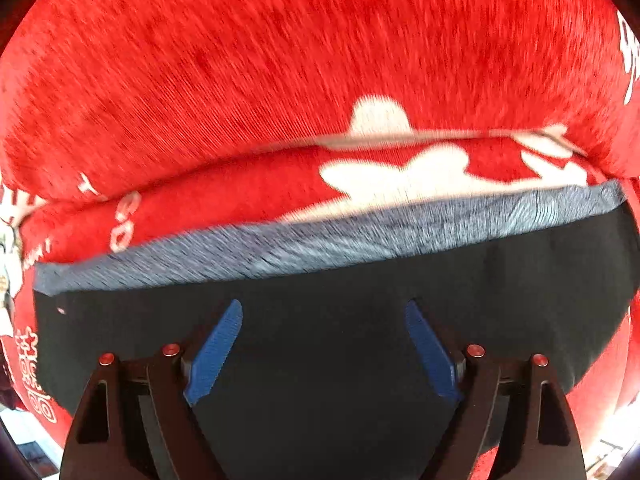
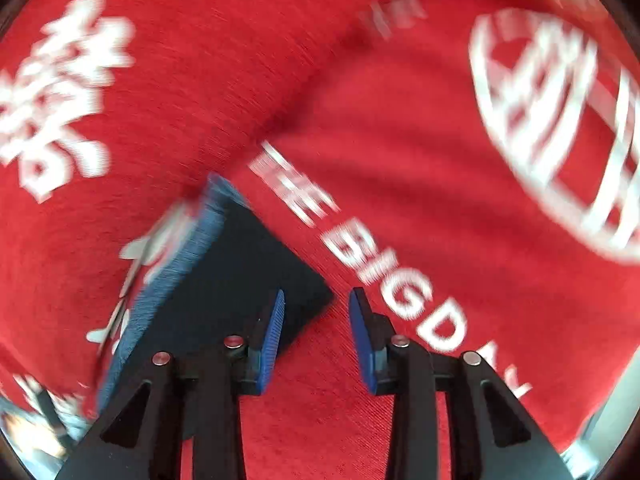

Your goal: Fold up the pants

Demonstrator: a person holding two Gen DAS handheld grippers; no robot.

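Dark navy pants (image 1: 320,280) lie flat on a red cloth (image 1: 280,60) with white print. A lighter blue-grey band (image 1: 320,236) runs along their far edge. My left gripper (image 1: 324,310) hovers low over the dark fabric with its blue fingers wide apart and nothing between them. In the right wrist view a corner of the pants (image 2: 240,272) points right, with the same blue-grey band (image 2: 180,264) on its left side. My right gripper (image 2: 318,300) is open, its left finger over the pants corner and its right finger over the red cloth (image 2: 400,160).
The red cloth has a raised fold (image 1: 240,196) just beyond the pants. White lettering (image 2: 380,264) runs across it on the right. Pale floor (image 1: 612,436) shows past the cloth's edge at the lower corners.
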